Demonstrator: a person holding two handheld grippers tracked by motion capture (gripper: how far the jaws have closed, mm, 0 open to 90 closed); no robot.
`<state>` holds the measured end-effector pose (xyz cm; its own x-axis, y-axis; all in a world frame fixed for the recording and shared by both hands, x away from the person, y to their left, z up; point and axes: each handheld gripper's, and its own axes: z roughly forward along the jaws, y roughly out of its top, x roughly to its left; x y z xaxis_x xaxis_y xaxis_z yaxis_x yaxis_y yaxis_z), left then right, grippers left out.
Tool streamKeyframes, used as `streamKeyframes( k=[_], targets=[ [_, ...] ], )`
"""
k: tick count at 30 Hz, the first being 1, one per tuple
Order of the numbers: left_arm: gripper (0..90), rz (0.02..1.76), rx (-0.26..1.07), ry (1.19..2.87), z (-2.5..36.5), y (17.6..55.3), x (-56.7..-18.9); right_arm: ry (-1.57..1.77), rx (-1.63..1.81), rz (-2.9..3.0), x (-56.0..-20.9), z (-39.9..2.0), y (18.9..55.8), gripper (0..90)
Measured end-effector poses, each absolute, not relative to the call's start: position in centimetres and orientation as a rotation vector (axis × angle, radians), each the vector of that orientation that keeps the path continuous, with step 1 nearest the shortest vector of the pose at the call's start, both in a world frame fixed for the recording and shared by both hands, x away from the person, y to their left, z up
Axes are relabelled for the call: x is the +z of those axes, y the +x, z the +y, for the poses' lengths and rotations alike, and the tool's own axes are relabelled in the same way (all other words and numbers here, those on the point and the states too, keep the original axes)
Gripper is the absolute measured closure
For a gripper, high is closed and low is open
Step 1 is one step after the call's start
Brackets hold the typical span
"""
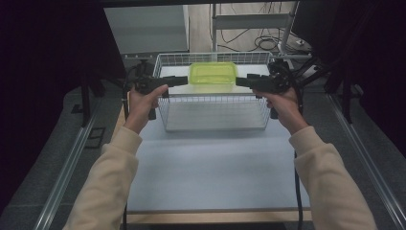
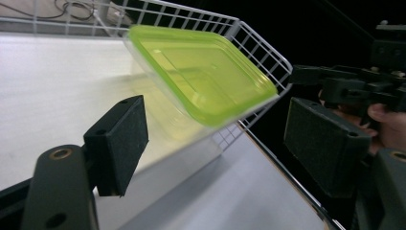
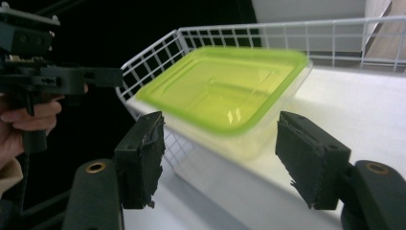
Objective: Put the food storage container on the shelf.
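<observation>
A clear box (image 1: 213,75) with a green lid (image 1: 213,72) sits in the white wire basket (image 1: 210,120) at the far end of the table (image 1: 215,177); whether it rests flat on the basket floor is hard to tell. The left gripper (image 1: 184,80) stands at the box's left end, jaws wide, nothing between them. The right gripper (image 1: 239,81) stands at its right end, jaws also apart, clear of the box. Both point inward over the basket sides.
</observation>
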<state>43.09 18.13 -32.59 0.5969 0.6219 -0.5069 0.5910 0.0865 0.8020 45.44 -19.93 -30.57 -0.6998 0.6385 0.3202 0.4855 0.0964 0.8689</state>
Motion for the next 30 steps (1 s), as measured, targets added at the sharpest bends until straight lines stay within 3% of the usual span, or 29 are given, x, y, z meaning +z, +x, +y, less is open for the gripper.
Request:
streamKeyframes(
  k=[10,22,30],
  targets=[
    [22.5,0.984,0.034,1.615,17.6,38.0,-35.5,1.028,1.656,2.269,-33.1,-21.1,40.8,31.8],
    [21.7,0.992,0.043,1.666,17.3,31.7,-42.8,0.959,1.619,2.334,-40.3,-23.5,35.1,28.2],
    [21.1,1.007,0.045,1.810,16.3,29.2,-47.8,0.944,1.536,2.377,-44.7,-24.1,33.3,26.5]
  ],
)
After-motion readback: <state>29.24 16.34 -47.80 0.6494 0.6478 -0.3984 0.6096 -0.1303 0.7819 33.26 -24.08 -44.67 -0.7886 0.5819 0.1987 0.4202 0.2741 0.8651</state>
